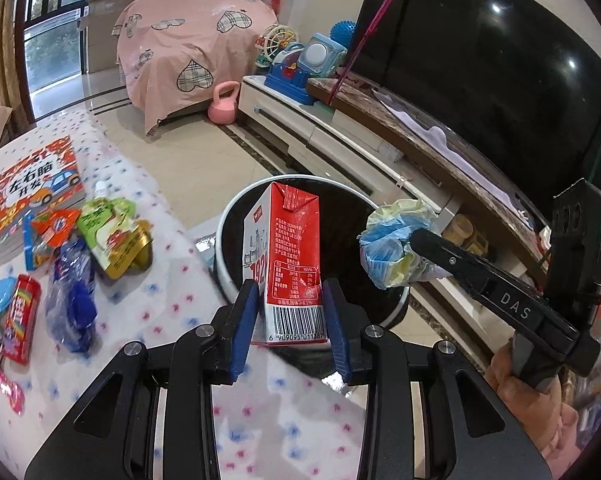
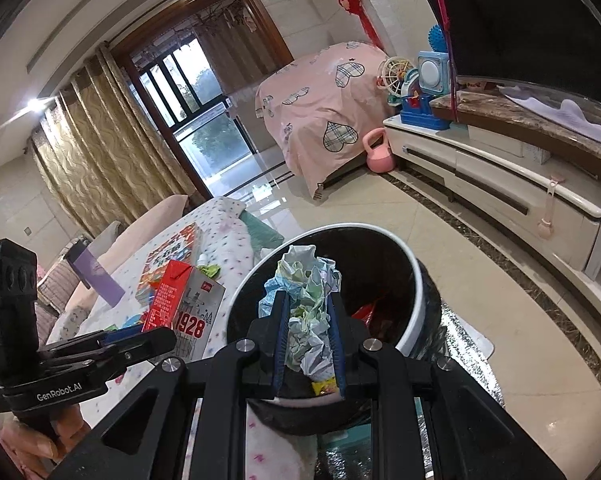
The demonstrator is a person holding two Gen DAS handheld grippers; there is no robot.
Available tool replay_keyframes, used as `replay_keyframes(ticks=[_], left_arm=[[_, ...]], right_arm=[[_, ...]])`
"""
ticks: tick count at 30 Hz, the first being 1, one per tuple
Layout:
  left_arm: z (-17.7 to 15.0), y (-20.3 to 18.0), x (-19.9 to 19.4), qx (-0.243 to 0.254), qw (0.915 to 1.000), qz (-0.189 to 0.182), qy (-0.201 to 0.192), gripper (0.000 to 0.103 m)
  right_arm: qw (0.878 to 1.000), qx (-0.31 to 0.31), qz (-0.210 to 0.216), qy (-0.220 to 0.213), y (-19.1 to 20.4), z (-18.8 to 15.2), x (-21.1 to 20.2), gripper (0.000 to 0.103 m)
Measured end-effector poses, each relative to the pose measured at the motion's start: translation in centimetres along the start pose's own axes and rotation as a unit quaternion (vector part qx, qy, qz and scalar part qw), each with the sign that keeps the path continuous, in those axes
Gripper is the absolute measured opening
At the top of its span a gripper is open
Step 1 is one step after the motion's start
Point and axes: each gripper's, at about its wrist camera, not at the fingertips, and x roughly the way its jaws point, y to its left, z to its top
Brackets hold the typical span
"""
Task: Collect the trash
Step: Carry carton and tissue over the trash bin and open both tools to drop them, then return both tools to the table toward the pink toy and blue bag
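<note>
The red and white milk carton [image 1: 290, 256] stood upright between the blue pads of the left gripper [image 1: 290, 308], which was clamped narrowly on its lower sides, barcode facing the camera. It hung over the near rim of the round trash bin [image 1: 236, 216], a white-rimmed bin with a dark liner that sat on the floor just beside the table. In the right wrist view the same carton [image 2: 180, 304] showed to the left of the bin [image 2: 414, 280], with "1928" printed on its side.

The crumpled wad of paper [image 2: 308, 312], pale green, blue and white, was pinched between the pads of the right gripper [image 2: 309, 340], whose jaws stood narrow around it. It was held above the bin's opening, where some red and yellow wrappers already lay inside. From the left wrist camera the wad [image 1: 396, 240] appeared at the tip of the right gripper [image 1: 410, 242], just beside the carton and over the bin's far side.

On the table with the dotted cloth [image 1: 168, 288] more trash lay near the edge: a green drink pouch [image 1: 114, 236], a crushed blue plastic bottle [image 1: 72, 292] and a red packet [image 1: 22, 318], with a children's book [image 1: 36, 196] behind them. Across the tiled floor stood a pink kettlebell [image 1: 223, 103] beside a low white TV cabinet [image 1: 300, 136]
</note>
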Motion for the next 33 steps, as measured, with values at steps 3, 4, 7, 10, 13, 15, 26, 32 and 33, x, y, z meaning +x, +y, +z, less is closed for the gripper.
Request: replay_keyframes(ticks=[3, 4, 7, 10, 13, 15, 26, 32, 33], left_arm=[[0.5, -0.5, 0.7, 0.005, 1.0000, 0.000, 0.003, 0.032], [0.7, -0.6, 1.0, 0.006, 1.0000, 0.001, 0.004, 0.032], [1.0, -0.7, 1.7, 0.006, 0.9999, -0.001, 0.010, 0.032], [1.2, -0.7, 2.4, 0.004, 0.9999, -0.001, 0.016, 0.032], [1.2, -0.6, 3.0, 0.003, 0.9998, 0.001, 0.020, 0.032], [1.3, -0.5, 3.3, -0.001, 0.9997, 0.001, 0.024, 0.032], [0.7, 0.4, 2.5, -0.018, 0.9996, 0.001, 0.021, 0.054], [-1.4, 2.4, 0.6, -0.053, 0.9985, 0.005, 0.013, 0.066], [-2.0, 2.9, 0.2, -0.060, 0.9981, 0.004, 0.015, 0.067]], right_arm=[[1.000, 0.000, -0.005, 0.004, -0.6, 0.4, 0.5, 0.019], [1.000, 0.000, -0.007, 0.005, -0.6, 0.4, 0.6, 0.019], [1.000, 0.001, -0.011, 0.008, -1.1, 0.8, 1.1, 0.019], [1.000, -0.001, -0.016, 0.011, -1.3, 1.1, 1.5, 0.019], [1.000, -0.002, -0.020, 0.015, -1.6, 1.2, 1.9, 0.019], [1.000, -0.001, -0.023, 0.018, -1.8, 1.2, 2.2, 0.019], [0.999, 0.011, -0.019, 0.031, -2.5, 1.3, 3.2, 0.054], [0.999, 0.024, -0.009, 0.019, -2.0, 0.7, 2.3, 0.077], [1.000, 0.025, -0.006, 0.017, -1.7, 0.5, 2.1, 0.081]])
